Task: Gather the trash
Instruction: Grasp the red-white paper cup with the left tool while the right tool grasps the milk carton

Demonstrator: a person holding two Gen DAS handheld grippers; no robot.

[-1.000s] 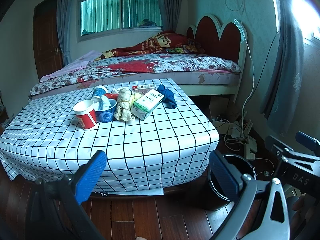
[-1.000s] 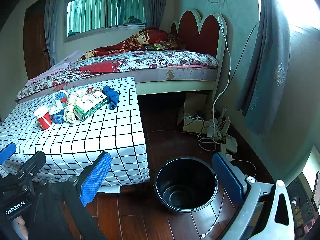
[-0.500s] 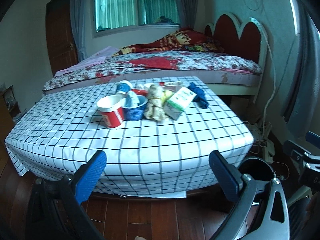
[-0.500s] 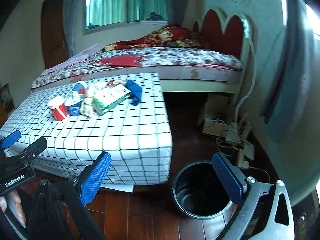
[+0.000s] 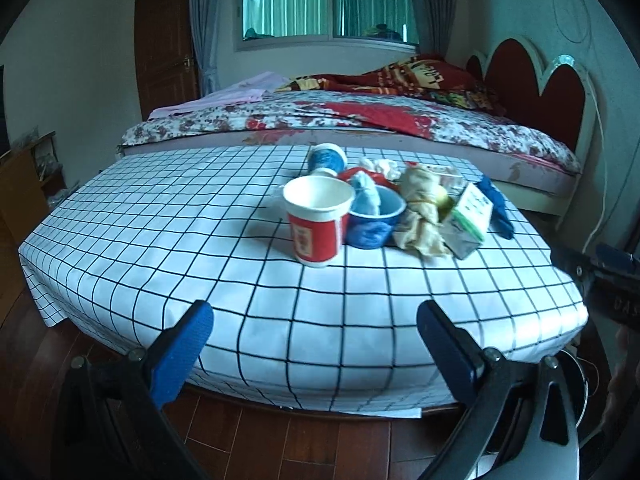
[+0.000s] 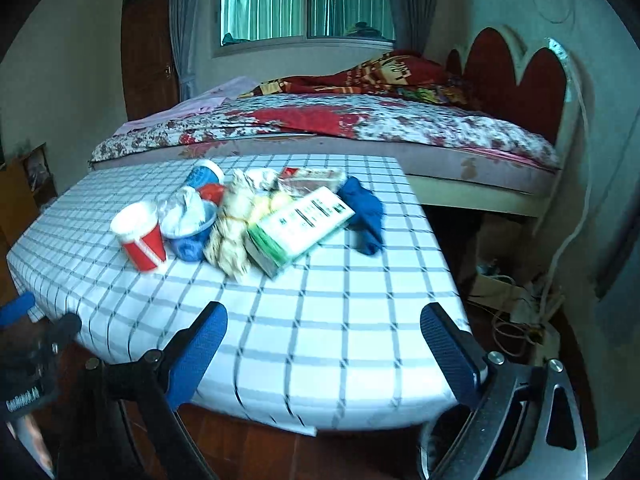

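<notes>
- Bedroom with dark wooden floor [image 5: 304, 440]; low table under a white grid-checked cloth [image 5: 168, 240] stood before a bed [image 5: 360, 120] with a floral cover and a red scalloped headboard [image 5: 536, 80].
- Left gripper [image 5: 316, 344]: blue-padded fingers [image 5: 184, 348] spread wide, gripping nothing, held before the table's near edge.
- Right gripper [image 6: 324, 344]: fingers [image 6: 448, 348] spread wide too, empty, poised over the table's near right corner.
- Beyond the fingers, clustered toward the far side of the cloth, lay the trash: red-and-white paper cup [image 5: 318, 220] upright; blue bowl [image 5: 374, 220] stuffed with crumpled wrapper, touching the cup; tan bundle bound with a rubber band [image 5: 420, 212] just right of it; green-and-white carton [image 5: 468, 216] leaning on the bundle; blue cloth [image 5: 496, 208] farthest right.
- Behind these, a blue cup on its side [image 5: 326, 158].
- Rim of a black bucket [image 6: 452, 432] partly seen on the floor by the table's right corner.
</notes>
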